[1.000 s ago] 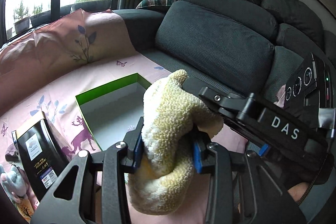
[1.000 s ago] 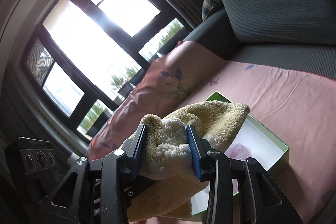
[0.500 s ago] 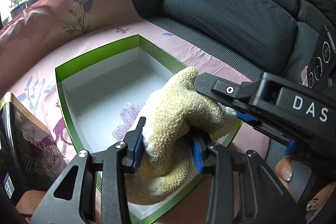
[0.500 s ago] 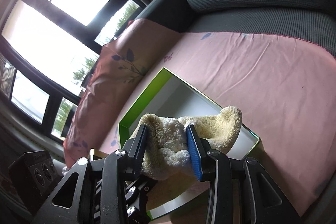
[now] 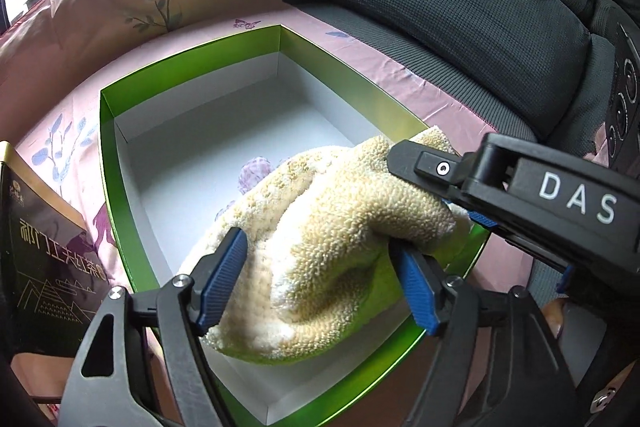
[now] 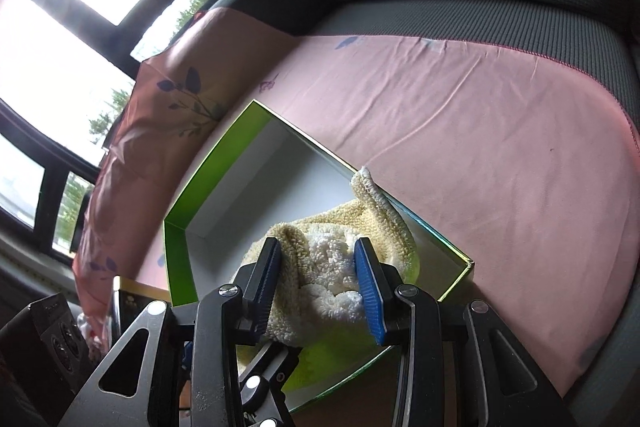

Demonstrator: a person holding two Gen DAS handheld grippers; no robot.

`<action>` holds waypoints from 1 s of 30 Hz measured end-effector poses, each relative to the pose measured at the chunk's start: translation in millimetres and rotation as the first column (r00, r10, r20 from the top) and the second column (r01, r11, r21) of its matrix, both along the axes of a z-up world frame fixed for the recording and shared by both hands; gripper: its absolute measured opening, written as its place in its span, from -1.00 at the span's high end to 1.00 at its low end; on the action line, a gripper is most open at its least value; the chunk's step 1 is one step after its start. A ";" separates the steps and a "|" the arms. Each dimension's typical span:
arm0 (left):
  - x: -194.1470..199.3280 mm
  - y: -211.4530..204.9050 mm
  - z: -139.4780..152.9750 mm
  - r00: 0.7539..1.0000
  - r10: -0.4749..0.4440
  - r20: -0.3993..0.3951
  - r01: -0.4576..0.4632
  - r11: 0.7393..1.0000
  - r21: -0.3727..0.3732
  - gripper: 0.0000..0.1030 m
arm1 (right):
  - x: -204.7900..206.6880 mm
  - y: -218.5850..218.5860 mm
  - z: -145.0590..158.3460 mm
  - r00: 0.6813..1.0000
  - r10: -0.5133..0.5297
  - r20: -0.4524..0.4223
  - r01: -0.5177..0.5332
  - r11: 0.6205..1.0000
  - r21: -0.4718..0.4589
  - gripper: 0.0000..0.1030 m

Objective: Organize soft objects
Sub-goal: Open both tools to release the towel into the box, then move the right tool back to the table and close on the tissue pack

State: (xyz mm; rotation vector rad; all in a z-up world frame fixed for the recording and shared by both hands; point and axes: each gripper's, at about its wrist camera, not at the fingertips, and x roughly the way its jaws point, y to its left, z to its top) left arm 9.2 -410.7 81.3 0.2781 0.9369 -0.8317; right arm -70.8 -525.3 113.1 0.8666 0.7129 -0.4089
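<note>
A: Left tongs (image 5: 316,281) are over the green box (image 5: 108,163), and their jaws are opening right now. The yellow towel (image 5: 332,227) sits between them; the blue pad on the right side stands clear of the pile, and the one on the left is just at its edge, so no real squeeze there.

B: And the right tongs (image 6: 318,283)?

A: Clamped on the same towel (image 6: 324,275), both blue pads pressed into the fluffy white-and-yellow bunch. From the left wrist view you see the right tongs (image 5: 436,183) coming in from the right side, biting the far end of the cloth.

B: Where is the towel itself?

A: Slumped inside the box, in the near corner, with one corner of the cloth draped up over the box's rim on the sofa side. A purple print shows on the white box floor just beyond it.

B: What's the box on?

A: A pink sheet (image 6: 460,131) with leaf prints, spread over a dark grey sofa (image 5: 460,11). A black packet (image 5: 44,275) with gold lettering stands just beside the box on its left.
</note>
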 end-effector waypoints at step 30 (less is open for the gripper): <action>-43.5 274.2 89.0 0.931 0.366 0.011 -0.340 0.875 -0.345 -0.97 | 4.7 167.7 101.8 0.947 0.301 0.108 -0.231 0.878 -0.420 -0.98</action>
